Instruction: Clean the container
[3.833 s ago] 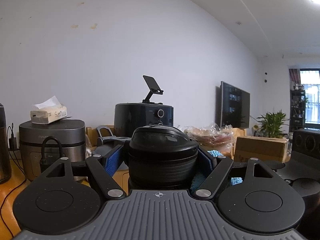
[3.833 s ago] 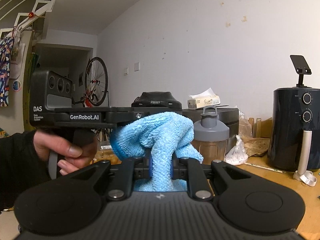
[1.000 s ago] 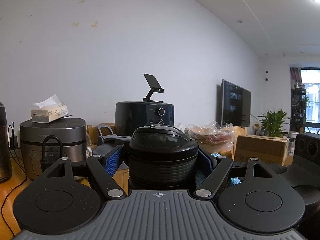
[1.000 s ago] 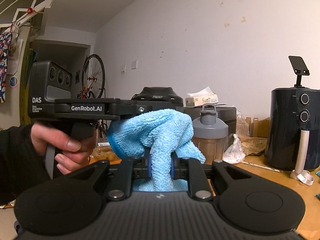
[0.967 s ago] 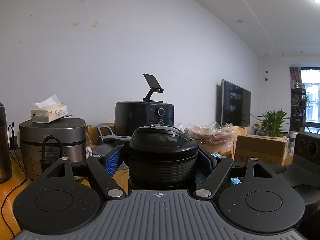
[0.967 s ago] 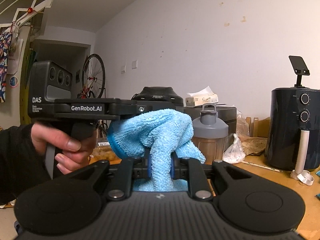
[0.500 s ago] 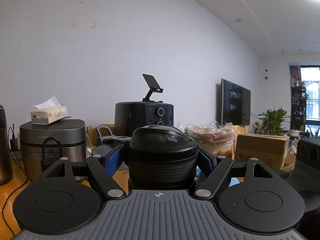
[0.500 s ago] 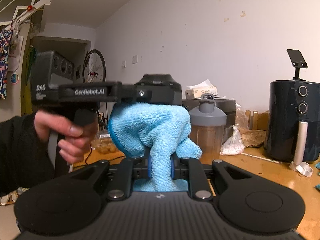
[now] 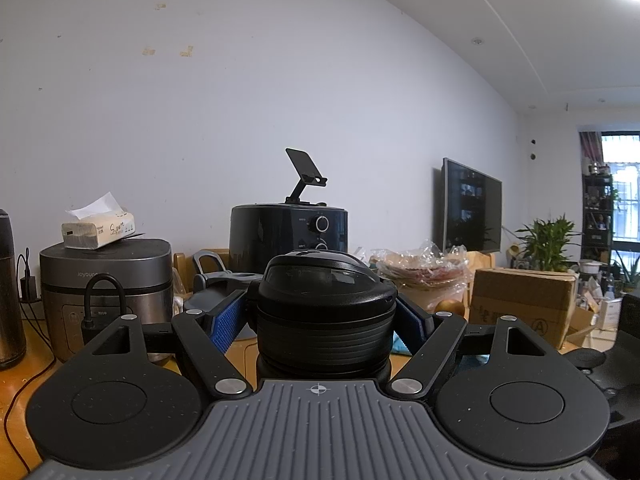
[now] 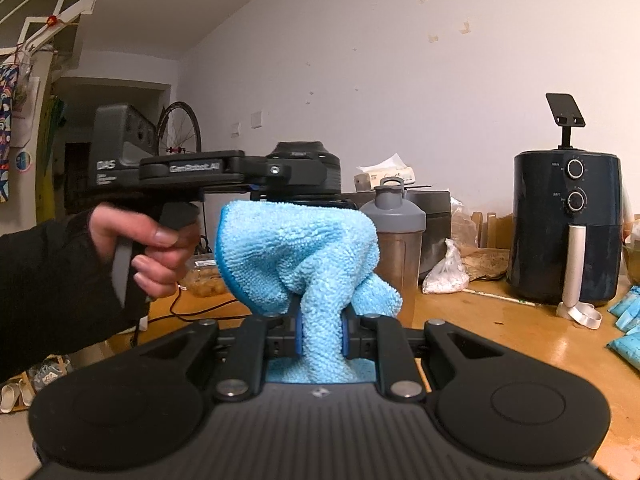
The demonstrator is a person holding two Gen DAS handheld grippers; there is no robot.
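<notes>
A black container with a ribbed lid [image 9: 324,304] sits between the blue pads [image 9: 226,322] of my left gripper [image 9: 322,316], which is shut on it just under the lid. From the right wrist view the same lid [image 10: 304,168] shows side-on, and a hand [image 10: 148,248] holds the left tool's housing [image 10: 120,152]. My right gripper [image 10: 320,332] is shut on a fluffy light-blue cloth [image 10: 296,256]. The cloth bunches up right in front of the container, just below the lid, and hides its body. I cannot tell whether cloth and container touch.
On the wooden table [image 10: 500,332] stand a grey-lidded shaker bottle [image 10: 396,232], a dark air fryer [image 10: 568,224], a rice cooker [image 9: 106,280] with a tissue pack [image 9: 98,230] on it, and a cardboard box [image 9: 524,304]. Blue packets [image 10: 628,320] lie at the right edge.
The right gripper with the cloth has moved lower and closer to the container; the lid now shows above the cloth. The left gripper has kept still.
</notes>
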